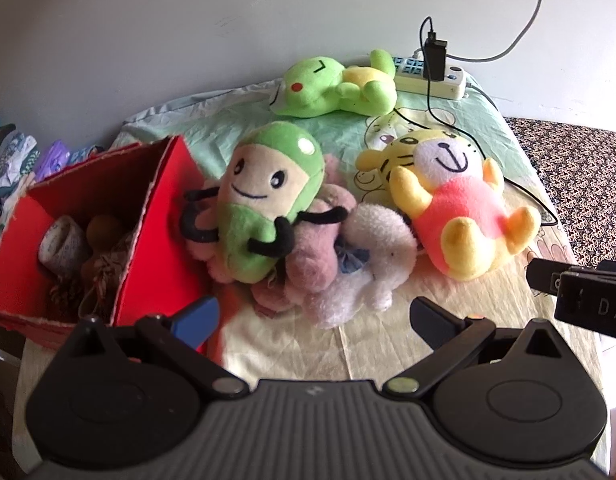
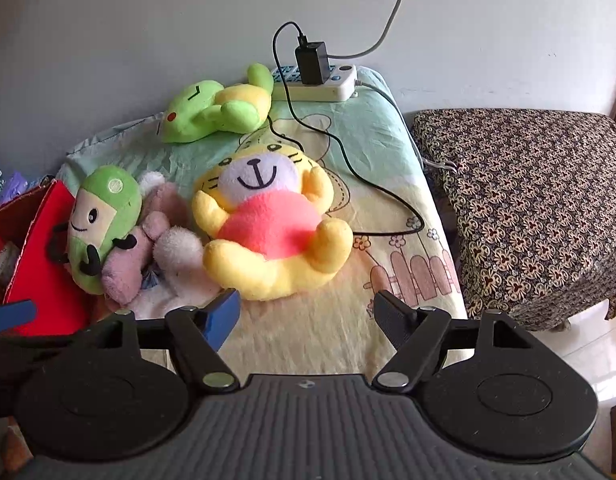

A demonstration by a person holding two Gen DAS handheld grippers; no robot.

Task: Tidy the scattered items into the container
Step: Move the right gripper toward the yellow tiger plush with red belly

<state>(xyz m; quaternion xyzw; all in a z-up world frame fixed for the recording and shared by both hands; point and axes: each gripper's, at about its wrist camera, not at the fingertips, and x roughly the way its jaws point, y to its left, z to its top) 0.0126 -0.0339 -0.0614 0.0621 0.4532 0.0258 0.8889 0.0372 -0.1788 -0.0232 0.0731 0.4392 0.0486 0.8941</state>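
Red box point(image 1: 148, 216) sits ahead-left of left gripper point(image 1: 314, 322), open top, w/ a few items inside too dim to ID. Jaws wide apart, nothing btwn. Just ahead: green bean plush point(image 1: 264, 200) lying on pink plush point(image 1: 308, 256) and white plush point(image 1: 372, 248), both partly hidden, shapes hard to tell. Right gripper point(image 2: 308, 320) also spread, empty; yellow tiger plush point(image 2: 268, 232) just ahead of it. Green frog plush point(image 2: 212, 110) farther back, power strip point(image 2: 320, 84) behind, cable cut off at top. Surface: cartoon-print sheet point(image 2: 388, 152); plain wall point(image 2: 108, 40); patterned cloth point(image 2: 528, 200) to right.
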